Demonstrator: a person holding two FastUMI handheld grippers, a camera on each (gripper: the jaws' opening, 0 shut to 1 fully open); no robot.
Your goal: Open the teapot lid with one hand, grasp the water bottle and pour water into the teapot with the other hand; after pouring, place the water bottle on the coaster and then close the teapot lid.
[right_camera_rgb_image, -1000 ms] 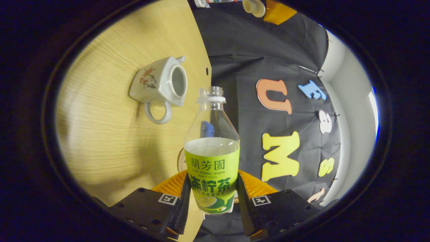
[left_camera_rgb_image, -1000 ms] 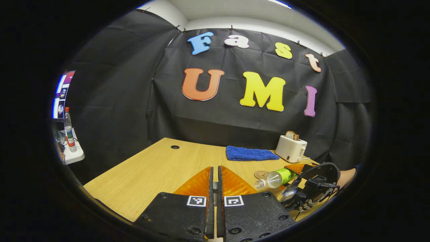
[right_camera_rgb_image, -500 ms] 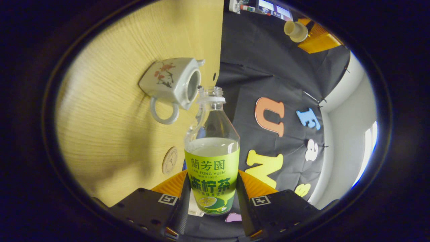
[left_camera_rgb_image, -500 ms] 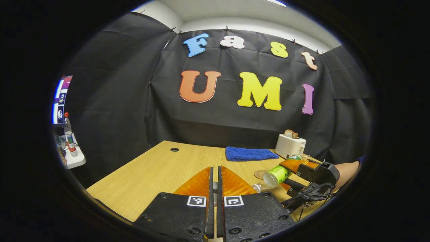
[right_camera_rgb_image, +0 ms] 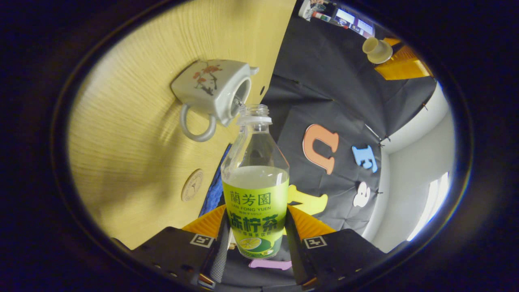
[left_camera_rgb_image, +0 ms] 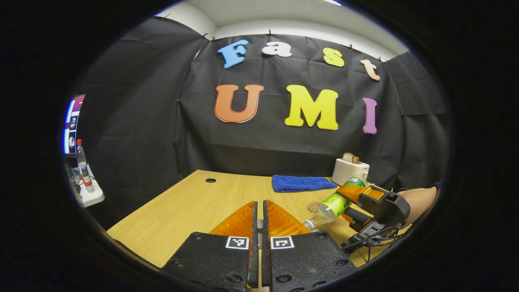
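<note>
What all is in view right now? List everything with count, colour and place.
table: one, light wood, under everything
teapot: one, white with red flowers, on the table, lid off
teapot lid: one, cream, held up off the table
water bottle: one, clear with green label, tilted, mouth at the teapot's opening
coaster: one, tan, round, on the table
towel: one, blue, far side of the table
toaster: one, white, toast in it, beside the towel
small bottle: one, red cap, on a shelf off the table
left gripper: jaws shut on the teapot lid
right gripper: jaws shut on the water bottle
forearm: one, behind the right gripper
</note>
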